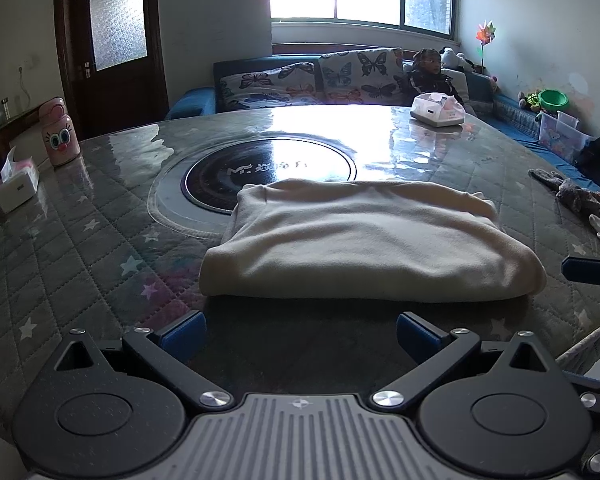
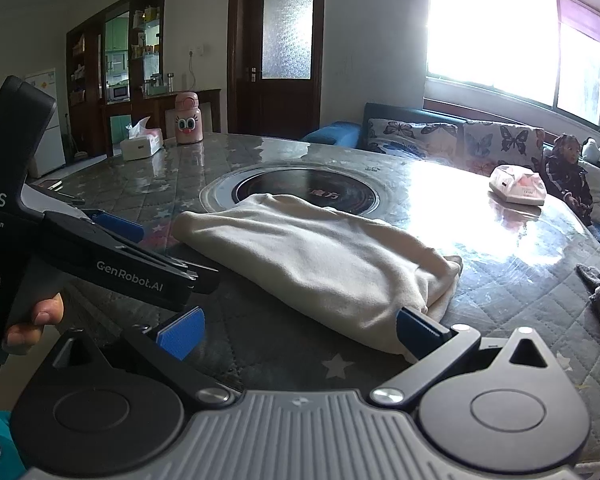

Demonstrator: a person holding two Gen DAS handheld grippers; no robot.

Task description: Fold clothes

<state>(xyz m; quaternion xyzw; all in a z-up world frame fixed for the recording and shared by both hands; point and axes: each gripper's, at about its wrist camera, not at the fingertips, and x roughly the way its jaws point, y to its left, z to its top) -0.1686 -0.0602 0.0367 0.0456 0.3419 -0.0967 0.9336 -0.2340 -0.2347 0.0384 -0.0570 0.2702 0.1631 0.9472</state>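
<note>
Both tools [image 1: 300, 330] [image 2: 300, 334] gape wide, empty, beside the folded cream garment [image 1: 364, 240].

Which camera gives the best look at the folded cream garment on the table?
The left wrist view: the folded cream garment lies centred and whole, just ahead of the open left gripper. The right wrist view shows it at a slant, its near corner partly hidden behind a finger of the open right gripper.
</note>
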